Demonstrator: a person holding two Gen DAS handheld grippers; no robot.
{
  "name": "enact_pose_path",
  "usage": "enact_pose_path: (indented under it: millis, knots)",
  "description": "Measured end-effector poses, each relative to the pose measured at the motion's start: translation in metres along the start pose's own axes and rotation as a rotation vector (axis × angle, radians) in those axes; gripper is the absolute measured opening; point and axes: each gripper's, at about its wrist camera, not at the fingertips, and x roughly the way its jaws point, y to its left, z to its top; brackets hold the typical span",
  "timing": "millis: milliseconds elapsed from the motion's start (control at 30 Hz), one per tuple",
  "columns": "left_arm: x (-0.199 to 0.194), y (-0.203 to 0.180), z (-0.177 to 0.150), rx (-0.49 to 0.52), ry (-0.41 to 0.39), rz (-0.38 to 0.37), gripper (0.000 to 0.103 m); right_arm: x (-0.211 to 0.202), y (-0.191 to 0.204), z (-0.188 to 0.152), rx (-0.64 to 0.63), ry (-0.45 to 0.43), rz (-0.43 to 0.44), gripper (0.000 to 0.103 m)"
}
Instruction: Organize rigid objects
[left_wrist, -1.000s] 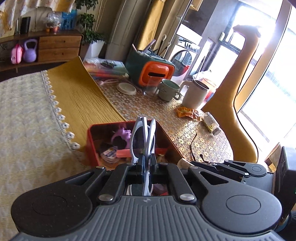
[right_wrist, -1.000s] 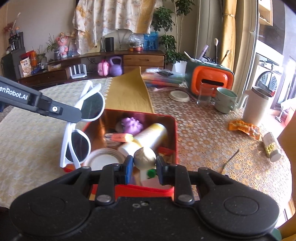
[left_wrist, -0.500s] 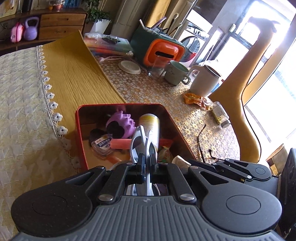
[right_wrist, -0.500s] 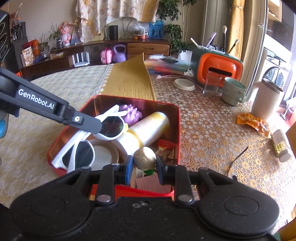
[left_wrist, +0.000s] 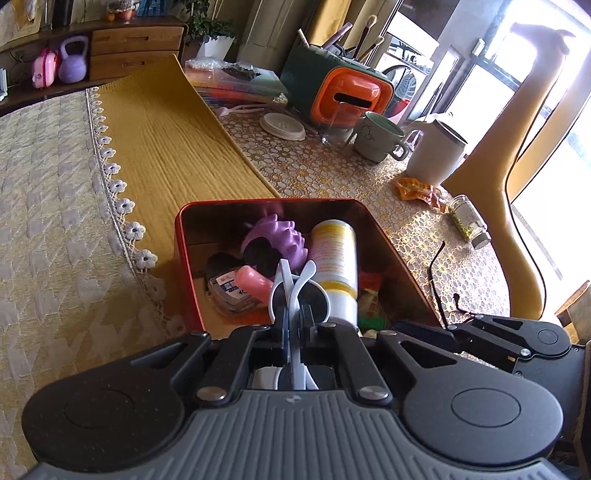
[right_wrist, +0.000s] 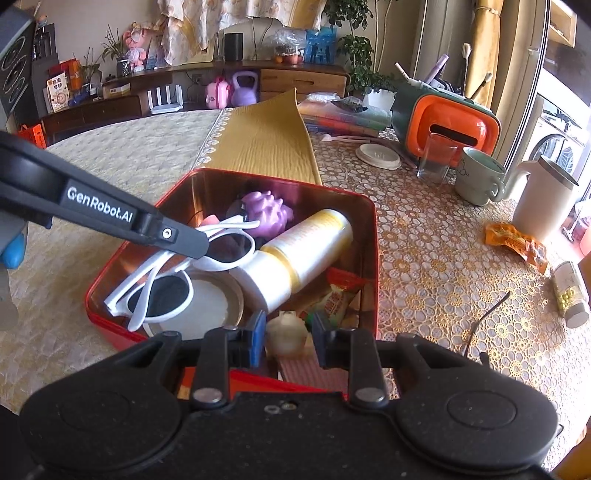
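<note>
Inside the red tin box on the counter, the left claw is clamped on a pair of white sunglasses, its fingers pinching the frame near the bridge. The glasses hang low over the box, one dark lens above a round lid in the near left corner and the other lens just beside a white and yellow bottle that lies on its side across the middle. A purple ridged toy sits toward the far wall, and from the left wrist view a pink stick and a small labelled clear packet lie beside it. The right claw hovers at the near rim of the box with a small pale rounded object between its blue-padded fingers; the jaws stand only a little apart, and the pads look very close to the object, though I cannot tell whether they press on it. A snack packet lies just beyond it in the box. Beyond the box a yellow runner stretches away, and off to the right stand a clear glass, a green mug, a white kettle, an orange and green organiser, an orange wrapper and a small jar on its side.
</note>
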Motion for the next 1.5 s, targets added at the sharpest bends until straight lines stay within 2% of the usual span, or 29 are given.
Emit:
enact_pose_path:
  millis: [167,300,500,567,667,800,933,1033,1133,1400,1500]
  knots:
    - [-0.002,0.001,-0.002,0.019,-0.01,0.037,0.005,0.001,-0.001,0.0,0.022,0.011,-0.004,0.033]
    - [-0.005,0.0,-0.004,0.027,-0.014,0.034,0.005,-0.002,-0.001,-0.001,0.037,0.006,0.002,0.047]
    - [-0.017,-0.008,-0.009,0.064,-0.04,0.043,0.006,-0.012,0.0,-0.001,0.045,-0.009,-0.001,0.052]
    - [-0.022,-0.01,-0.011,0.07,-0.047,0.048,0.01,-0.017,0.0,-0.001,0.051,-0.017,0.001,0.053]
    - [-0.029,-0.014,-0.015,0.086,-0.061,0.06,0.024,-0.025,0.001,-0.001,0.061,-0.032,0.005,0.056]
    - [-0.042,-0.019,-0.021,0.113,-0.093,0.072,0.057,-0.038,0.001,-0.002,0.079,-0.06,0.019,0.06]
    - [-0.056,-0.021,-0.027,0.12,-0.114,0.075,0.058,-0.052,0.001,-0.003,0.103,-0.097,0.033,0.065]
    - [-0.066,-0.021,-0.031,0.125,-0.133,0.09,0.059,-0.062,-0.001,-0.004,0.124,-0.121,0.048,0.073]
    - [-0.077,-0.023,-0.037,0.14,-0.16,0.107,0.07,-0.073,-0.003,-0.006,0.149,-0.15,0.059,0.079]
    - [-0.098,-0.033,-0.052,0.187,-0.199,0.13,0.072,-0.098,-0.007,-0.013,0.207,-0.219,0.079,0.088]
    - [-0.103,-0.037,-0.058,0.199,-0.207,0.13,0.078,-0.105,-0.007,-0.019,0.218,-0.239,0.082,0.093]
